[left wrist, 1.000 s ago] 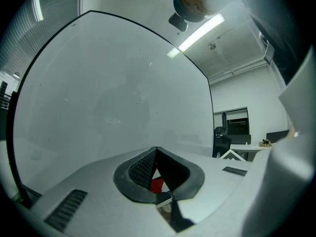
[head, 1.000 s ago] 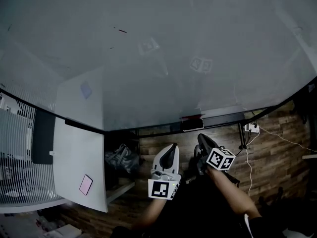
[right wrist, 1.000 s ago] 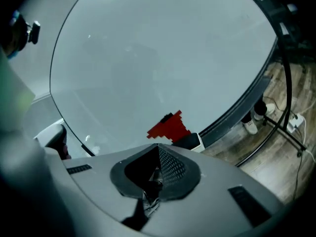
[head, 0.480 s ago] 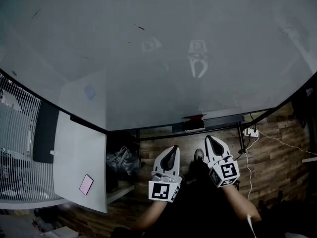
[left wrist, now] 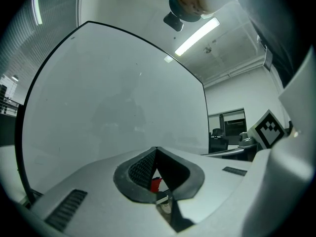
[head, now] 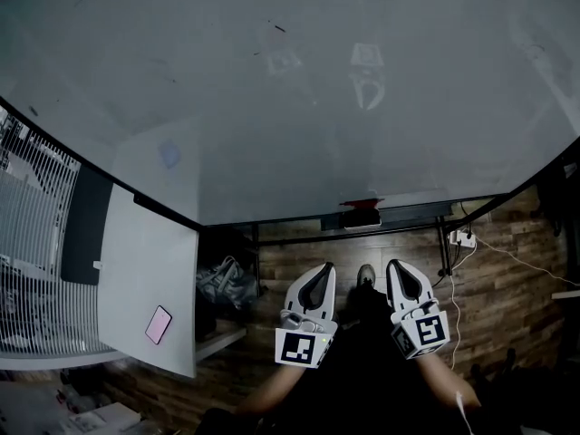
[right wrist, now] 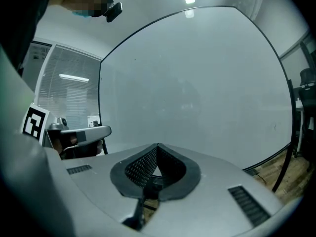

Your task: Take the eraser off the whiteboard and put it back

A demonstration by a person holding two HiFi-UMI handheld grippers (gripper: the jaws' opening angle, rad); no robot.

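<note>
Both closed: left hand-held gripper (head: 319, 275), right hand-held gripper (head: 400, 271), facing whiteboard (head: 290, 107).

Pale grey left gripper (head: 323, 270) and right gripper (head: 397, 267), black mesh pads (left wrist: 140, 169), black-and-white marker cubes (head: 299, 347)

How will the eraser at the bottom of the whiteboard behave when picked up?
The eraser looks like a small block, so it is probably light and stiff. It sits low at the whiteboard's bottom edge, so it is unlikely to roll or tip. Its red top may be smooth plastic and slippery, but it is too small to tell.
</note>
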